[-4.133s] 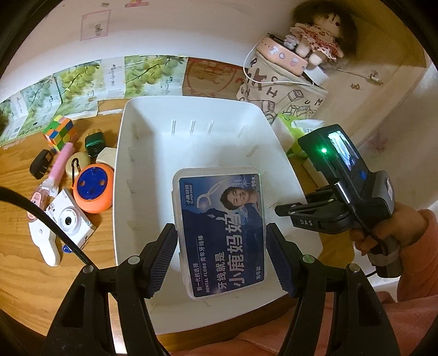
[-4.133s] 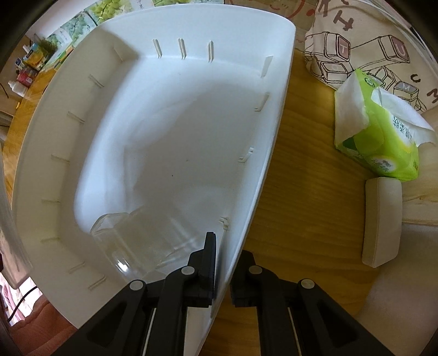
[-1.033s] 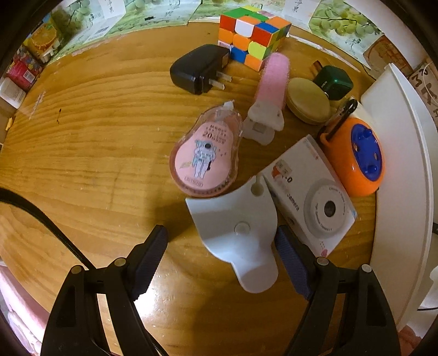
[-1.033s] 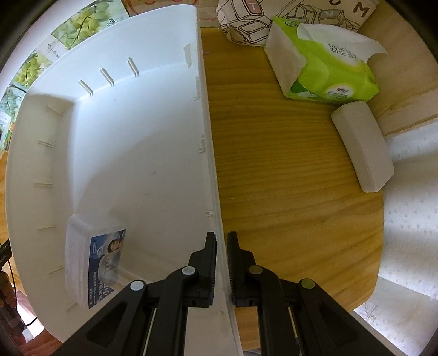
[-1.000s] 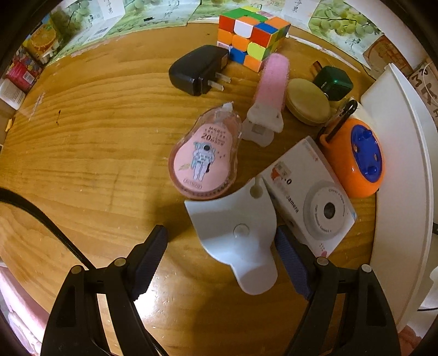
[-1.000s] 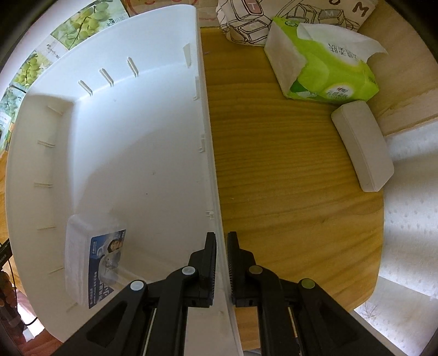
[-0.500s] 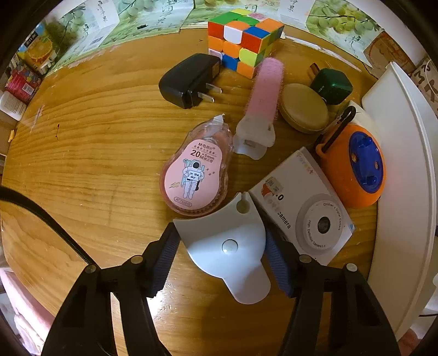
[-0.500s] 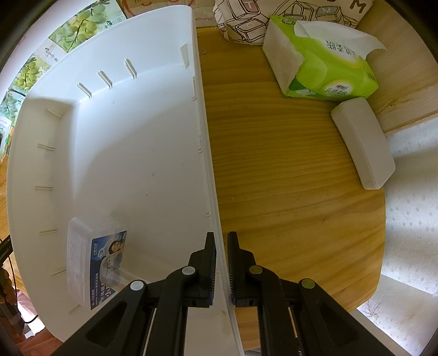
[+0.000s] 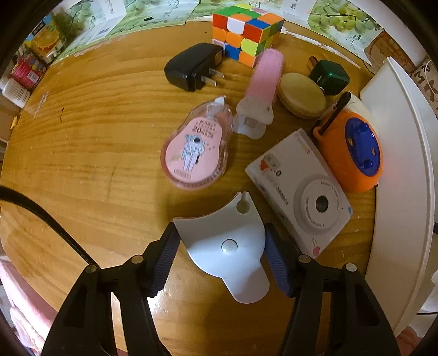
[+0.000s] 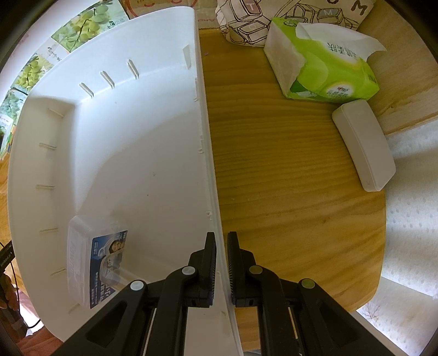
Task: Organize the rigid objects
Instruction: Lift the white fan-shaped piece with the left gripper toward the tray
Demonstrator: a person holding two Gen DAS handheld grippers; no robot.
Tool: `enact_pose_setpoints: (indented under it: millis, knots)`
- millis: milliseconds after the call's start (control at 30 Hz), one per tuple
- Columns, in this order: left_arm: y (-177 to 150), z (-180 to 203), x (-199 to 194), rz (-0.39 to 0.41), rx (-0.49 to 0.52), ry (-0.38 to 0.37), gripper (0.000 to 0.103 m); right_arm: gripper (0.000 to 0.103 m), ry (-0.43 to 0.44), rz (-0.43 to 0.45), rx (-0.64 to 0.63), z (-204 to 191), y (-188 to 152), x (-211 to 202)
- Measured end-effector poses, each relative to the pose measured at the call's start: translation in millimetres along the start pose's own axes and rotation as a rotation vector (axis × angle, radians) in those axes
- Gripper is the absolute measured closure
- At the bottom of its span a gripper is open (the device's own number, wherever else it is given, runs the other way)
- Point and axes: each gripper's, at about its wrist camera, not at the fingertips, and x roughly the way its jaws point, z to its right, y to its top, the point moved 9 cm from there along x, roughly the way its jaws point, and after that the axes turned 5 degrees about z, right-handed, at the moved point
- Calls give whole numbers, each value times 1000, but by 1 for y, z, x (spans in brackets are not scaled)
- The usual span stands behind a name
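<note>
My left gripper points down at the wooden table, shut on a white fan-shaped plastic piece; both blue pads press its sides. Right beside it lie a white toy camera, an orange and blue round gadget and a pink tape dispenser. Farther back are a black charger, a colour cube, a pink brush, a tan round case and a green box. My right gripper is shut on the white bin's rim. A dental floss box lies inside the bin.
The bin's edge runs along the right of the left wrist view. Right of the bin sit a green tissue pack, a white oblong case and a patterned bag. The table's rounded edge is near.
The left jaws have closed from wide apart onto the white fan-shaped piece. The right gripper and the bin have not moved.
</note>
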Motion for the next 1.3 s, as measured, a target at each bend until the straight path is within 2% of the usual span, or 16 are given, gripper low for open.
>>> enact_pose_setpoints:
  millis: [267,500,767,1167,1300]
  knots:
    - [-25,-7,-11,23,-89,-18,38,94,12,7,-25,-5,1,-3]
    - [-47,2,-33,103,-121,-31,39,94,35,13,-76,-12,0,-6]
    - [-52,14,-63,182,-157,-17,39,95,69,15,-152,-21,-3,-9]
    - [-59,55,-99,256,-128,0,38,95,110,23,-275,-29,-8,-9]
    - [-57,72,-115,294,-122,-17,38,95,127,24,-313,-31,-10,-10]
